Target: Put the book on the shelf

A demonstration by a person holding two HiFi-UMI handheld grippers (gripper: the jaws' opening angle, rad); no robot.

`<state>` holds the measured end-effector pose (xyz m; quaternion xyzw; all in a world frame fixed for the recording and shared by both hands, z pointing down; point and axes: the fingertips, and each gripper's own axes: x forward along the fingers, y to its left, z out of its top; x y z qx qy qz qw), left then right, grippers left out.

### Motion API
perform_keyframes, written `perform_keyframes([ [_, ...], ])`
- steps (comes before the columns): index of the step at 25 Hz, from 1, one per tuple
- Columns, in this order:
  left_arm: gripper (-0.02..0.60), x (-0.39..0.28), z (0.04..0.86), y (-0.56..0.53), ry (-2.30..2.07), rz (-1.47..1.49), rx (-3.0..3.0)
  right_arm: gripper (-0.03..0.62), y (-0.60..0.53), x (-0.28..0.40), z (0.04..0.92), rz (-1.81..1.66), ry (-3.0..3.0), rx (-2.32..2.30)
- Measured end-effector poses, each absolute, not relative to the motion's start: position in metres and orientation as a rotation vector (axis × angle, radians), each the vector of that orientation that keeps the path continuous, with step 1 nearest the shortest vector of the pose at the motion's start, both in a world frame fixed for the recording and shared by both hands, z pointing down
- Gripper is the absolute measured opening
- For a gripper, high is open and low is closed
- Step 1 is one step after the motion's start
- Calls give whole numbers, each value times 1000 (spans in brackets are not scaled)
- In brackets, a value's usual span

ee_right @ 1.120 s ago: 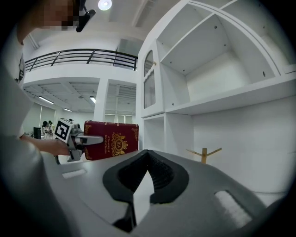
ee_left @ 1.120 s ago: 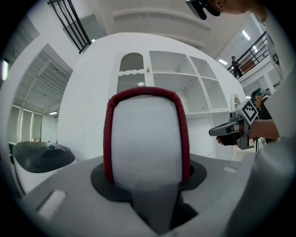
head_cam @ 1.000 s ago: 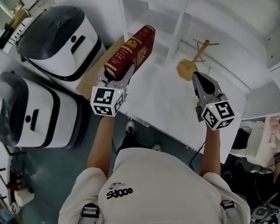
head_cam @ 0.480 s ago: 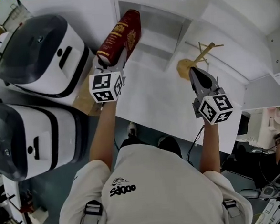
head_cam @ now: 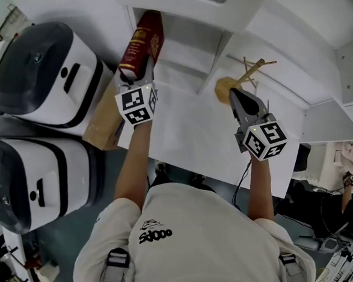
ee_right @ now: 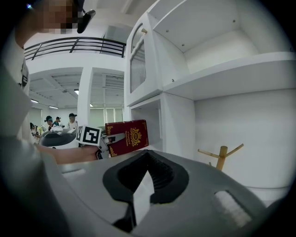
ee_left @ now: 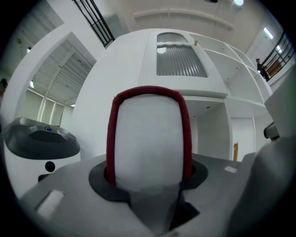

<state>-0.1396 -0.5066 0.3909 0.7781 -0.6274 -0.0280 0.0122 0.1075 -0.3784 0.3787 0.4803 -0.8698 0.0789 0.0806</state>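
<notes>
A dark red book (head_cam: pixel 141 46) with gold print stands upright in my left gripper (head_cam: pixel 136 71), spine towards me, at the mouth of the white shelf's (head_cam: pixel 189 41) left compartment. In the left gripper view the book's white page edge (ee_left: pixel 148 139) fills the gap between the jaws, which are opening while they still hold it. The right gripper view shows the book's cover (ee_right: pixel 127 137) at the compartment's opening. My right gripper (head_cam: pixel 237 98) hovers over the white desk (head_cam: pixel 188 130), shut and empty, with only a sliver between its jaws.
A wooden branched stand (head_cam: pixel 232 82) sits on the desk just beyond the right gripper, against the shelf unit. Two white-and-black machines (head_cam: pixel 39 68) (head_cam: pixel 28 178) stand on the floor at the left, next to a brown board (head_cam: pixel 103 121). People stand far off.
My left gripper has carried the book forward and to the left, bringing it from a tilt to upright at the shelf's left compartment. The right gripper has shifted slightly left.
</notes>
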Motion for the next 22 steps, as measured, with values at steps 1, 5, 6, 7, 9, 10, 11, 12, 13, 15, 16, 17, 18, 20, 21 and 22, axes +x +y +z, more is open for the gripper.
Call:
perform_keyframes([
  [1, 268, -139, 392, -512, -1966, -100, 2403, 2, -380, 112, 379, 240, -2595, 1440],
  [5, 366, -149, 393, -534, -2015, -102, 2320, 2, -387, 123, 383, 255, -2585, 1442],
  [6, 383, -151, 393, -540, -2025, -93, 2309, 2, -389, 125, 385, 261, -2583, 1440],
  [7, 395, -151, 393, -546, -2032, -82, 2305, 2, -390, 128, 388, 270, -2581, 1439],
  [9, 407, -149, 394, -558, -2039, -58, 2303, 2, -391, 133, 392, 292, -2575, 1446],
  [10, 421, -147, 395, -565, -2039, -54, 2301, 2, -391, 136, 393, 302, -2571, 1451],
  [11, 432, -146, 395, -571, -2036, -55, 2299, 2, -391, 138, 395, 310, -2567, 1455],
  [12, 439, -145, 395, -576, -2033, -58, 2297, 2, -391, 140, 396, 316, -2563, 1459],
  [13, 442, -143, 395, -581, -2031, -58, 2296, 2, -391, 142, 398, 320, -2558, 1463],
  [15, 445, -140, 395, -590, -2033, -53, 2293, 2, -391, 147, 399, 328, -2548, 1476],
  [16, 446, -139, 395, -594, -2035, -52, 2291, 2, -390, 150, 400, 332, -2544, 1485],
  [17, 449, -138, 395, -598, -2037, -52, 2286, 2, -390, 153, 400, 335, -2540, 1494],
  [18, 451, -136, 395, -601, -2040, -54, 2281, 2, -390, 156, 400, 337, -2535, 1502],
  [20, 457, -134, 396, -609, -2052, -47, 2271, 2, -390, 161, 402, 344, -2526, 1517],
  [21, 463, -133, 396, -613, -2060, -37, 2268, 2, -389, 163, 403, 348, -2523, 1521],
  [22, 474, -132, 396, -617, -2069, -25, 2265, 2, -389, 164, 404, 351, -2520, 1522],
])
